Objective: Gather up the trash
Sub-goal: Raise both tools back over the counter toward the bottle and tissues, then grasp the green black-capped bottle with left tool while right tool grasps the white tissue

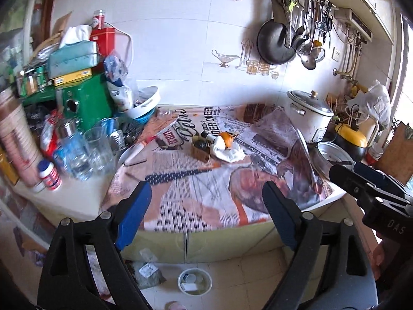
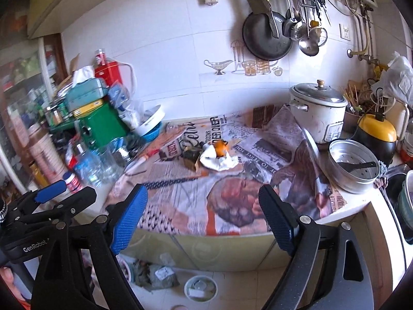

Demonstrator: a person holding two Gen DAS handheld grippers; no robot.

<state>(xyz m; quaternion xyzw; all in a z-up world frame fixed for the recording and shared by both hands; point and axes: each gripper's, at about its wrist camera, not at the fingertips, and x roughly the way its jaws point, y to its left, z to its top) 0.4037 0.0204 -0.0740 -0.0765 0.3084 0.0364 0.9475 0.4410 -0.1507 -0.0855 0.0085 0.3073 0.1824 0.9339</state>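
Note:
A small trash pile lies mid-counter on the newspaper covering: a crumpled white tissue (image 1: pixel 229 152) (image 2: pixel 218 161), orange peel (image 1: pixel 227 138) (image 2: pixel 220 148) on top of it, and a small brown box with a dark bottle (image 1: pixel 201 146) (image 2: pixel 191 155) at its left. My left gripper (image 1: pixel 206 206) is open and empty, held in front of the counter edge, well short of the pile. My right gripper (image 2: pixel 204 209) is open and empty too, also in front of the counter edge. A small white bin (image 1: pixel 195 281) (image 2: pixel 200 288) stands on the floor below.
Glass jars, bottles and a green box (image 1: pixel 90 100) crowd the left of the counter. A white rice cooker (image 1: pixel 308 115) (image 2: pixel 318 111), a metal steamer pot (image 2: pixel 355 166) and a yellow-black appliance (image 2: pixel 376 134) stand right. Pans and utensils hang on the wall. A bag lies on the floor.

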